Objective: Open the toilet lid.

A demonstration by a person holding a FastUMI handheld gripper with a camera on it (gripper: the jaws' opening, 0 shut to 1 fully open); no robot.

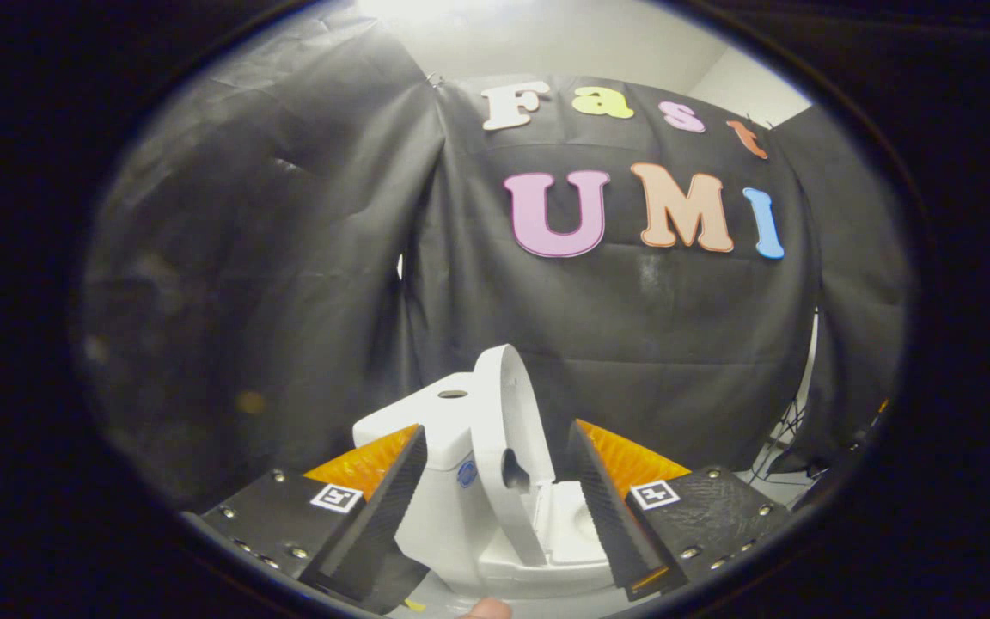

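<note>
A small white toilet (452,516) stands just ahead of my fingers, its tank (426,413) on the left. The lid (504,430) is raised, standing nearly upright and leaning toward the tank, with the seat and bowl (568,529) exposed to its right. My gripper (495,460) is open, its two black ribbed fingers (388,507) spread wide on either side of the lid. Neither finger presses on the lid.
Black cloth walls close the booth behind and to the left of the toilet. Cables lie on the floor at the right by the cloth's edge (791,430). A fingertip (486,609) shows at the very bottom, below the toilet.
</note>
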